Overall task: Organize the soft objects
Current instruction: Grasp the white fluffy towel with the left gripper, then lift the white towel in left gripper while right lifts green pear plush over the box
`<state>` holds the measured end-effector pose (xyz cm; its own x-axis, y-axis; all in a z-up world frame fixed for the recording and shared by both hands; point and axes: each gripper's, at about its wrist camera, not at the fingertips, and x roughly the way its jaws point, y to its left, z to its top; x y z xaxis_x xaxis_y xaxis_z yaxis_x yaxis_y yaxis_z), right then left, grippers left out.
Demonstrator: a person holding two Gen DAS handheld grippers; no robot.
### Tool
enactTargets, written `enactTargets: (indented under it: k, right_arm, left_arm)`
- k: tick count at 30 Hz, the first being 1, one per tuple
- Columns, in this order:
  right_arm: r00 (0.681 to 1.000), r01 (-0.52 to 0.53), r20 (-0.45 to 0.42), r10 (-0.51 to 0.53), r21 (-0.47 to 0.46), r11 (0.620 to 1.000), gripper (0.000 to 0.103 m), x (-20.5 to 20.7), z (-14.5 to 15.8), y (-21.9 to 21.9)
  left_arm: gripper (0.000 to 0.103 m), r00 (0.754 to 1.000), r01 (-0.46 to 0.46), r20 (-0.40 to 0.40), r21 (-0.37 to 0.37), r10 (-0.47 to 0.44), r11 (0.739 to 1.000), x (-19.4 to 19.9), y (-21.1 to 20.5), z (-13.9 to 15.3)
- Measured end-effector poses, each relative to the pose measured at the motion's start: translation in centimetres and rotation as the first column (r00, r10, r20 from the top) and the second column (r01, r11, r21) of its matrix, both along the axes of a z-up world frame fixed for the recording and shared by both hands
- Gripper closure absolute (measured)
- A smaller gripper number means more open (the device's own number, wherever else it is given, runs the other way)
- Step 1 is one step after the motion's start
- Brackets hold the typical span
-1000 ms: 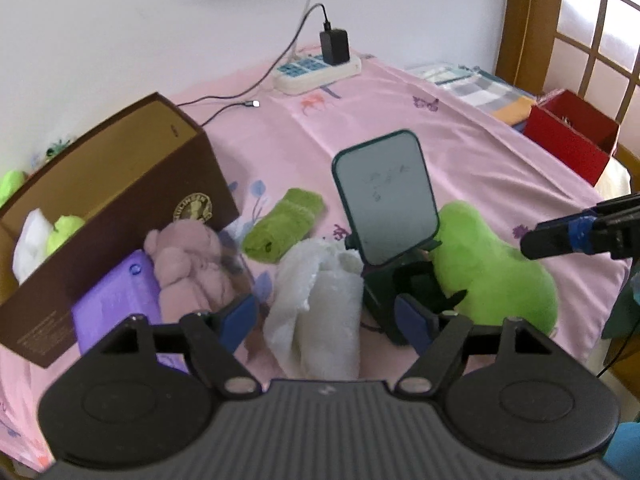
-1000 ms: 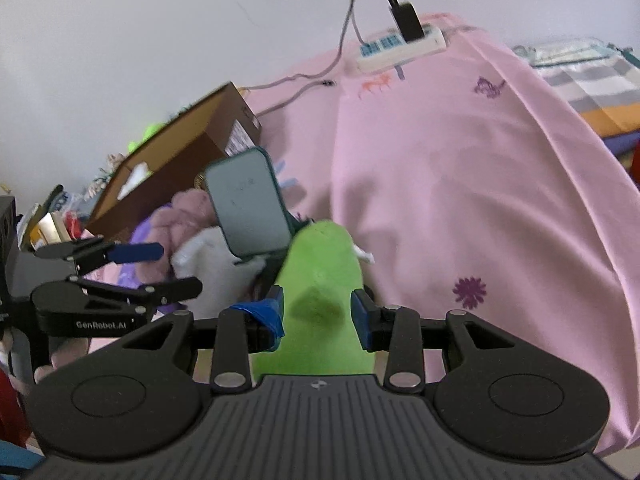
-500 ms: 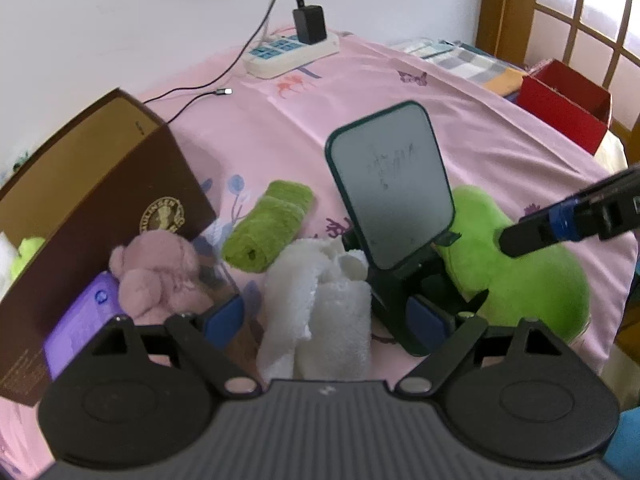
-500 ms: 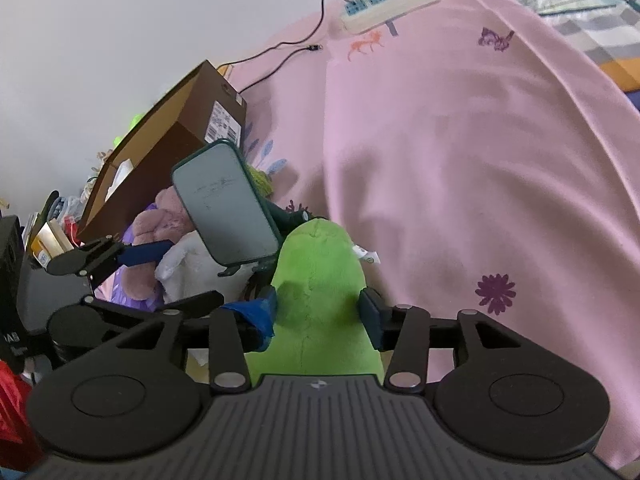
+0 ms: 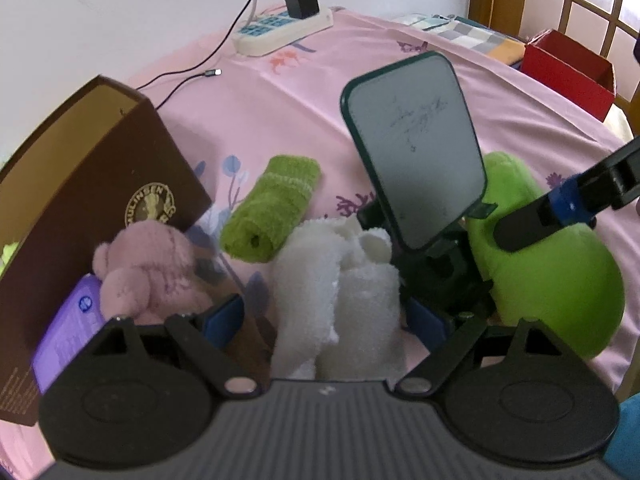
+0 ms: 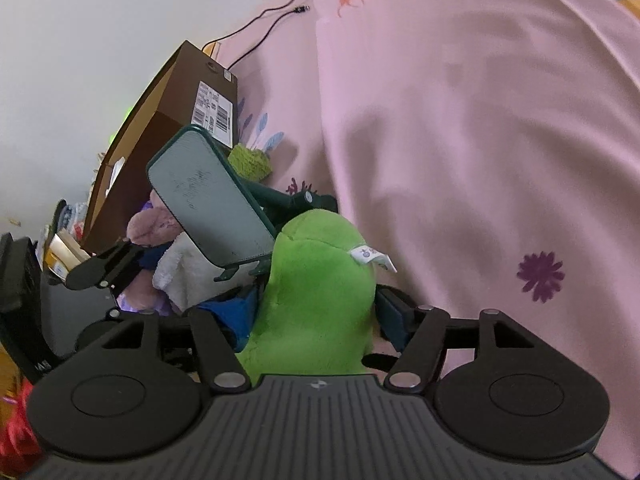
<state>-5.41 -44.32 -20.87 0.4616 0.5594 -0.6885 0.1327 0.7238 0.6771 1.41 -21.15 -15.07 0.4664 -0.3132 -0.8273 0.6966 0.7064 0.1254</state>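
Brown box (image 5: 120,184) seal reads partly "ULINSEN" — left hand-held gripper (image 5: 324,320) wide around white towel (image 5: 340,292); right hand-held gripper (image 6: 316,312) wide around green plush (image 6: 316,292).

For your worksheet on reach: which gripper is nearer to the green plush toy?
Right. The right gripper straddles the green plush toy, jaws on either side. The left gripper sits apart, around the white towel.

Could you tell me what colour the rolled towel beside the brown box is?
The rolled towel is green; the left wrist view shows it best.
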Motion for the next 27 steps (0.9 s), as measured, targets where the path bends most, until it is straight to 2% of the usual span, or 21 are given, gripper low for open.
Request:
enactTargets:
  k: [4,6,12,19,27]
  right_arm:
    - [0.998,0.052,-0.045,-0.048,0.108,0.993,0.057,-0.4,-1.1,-1.0]
    - [0.997,0.063,-0.041,-0.058,0.12,0.991,0.059,-0.7,-1.1,-1.0]
    - [0.997,0.069,-0.038,-0.065,0.122,0.99,0.061,-1.4,-0.9,-1.5]
    - [0.995,0.102,-0.028,-0.099,0.118,0.988,0.061,-2.4,-0.1,-2.7]
    - [0.991,0.131,0.022,-0.133,0.098,0.987,0.061,-3.0,1.4,-3.5]
  left_arm:
    - [0.032,1.0,0.02,0.012,0.012,-0.02,1.0,-0.1,-0.3,-0.2]
    - [0.039,0.999,0.032,-0.004,0.005,-0.032,0.999,-0.1,-0.4,-0.2]
    - [0.049,0.999,0.041,0.019,0.007,-0.041,0.999,-0.6,-0.6,-0.1]
    - [0.051,0.999,0.028,0.026,-0.017,-0.028,0.999,-1.5,0.2,1.3]
    - [0.051,0.999,-0.013,0.043,-0.061,0.016,0.998,-3.0,1.7,3.4]
